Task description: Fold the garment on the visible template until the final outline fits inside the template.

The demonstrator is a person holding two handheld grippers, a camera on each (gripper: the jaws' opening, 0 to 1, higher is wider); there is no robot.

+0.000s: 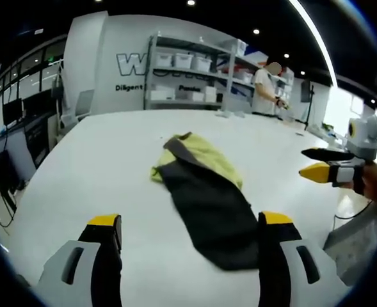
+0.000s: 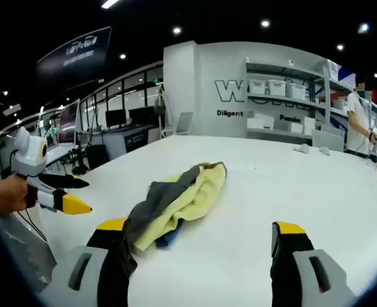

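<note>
1 crumpled yellow-and-dark-grey garment (image 1: 204, 195) lies on the white table (image 1: 98, 153).

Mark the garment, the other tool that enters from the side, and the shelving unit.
garment (image 1: 207, 198): left gripper view, dark fabric.
right tool (image 1: 332, 164): left gripper view, between its tips.
shelving unit (image 1: 188, 80): left gripper view, middle shelves.

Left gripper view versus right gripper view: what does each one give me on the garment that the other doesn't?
The left gripper view alone shows the garment lengthwise: a long dark panel running toward the camera, yellow at its far end, with the right gripper off to the right, jaws apart. The right gripper view alone shows a bit of blue fabric under the yellow edge, and the left gripper at the left, jaws apart. Both show the crumpled, unfolded garment on the white table, wide-open own jaws, and shelving with bins.
</note>
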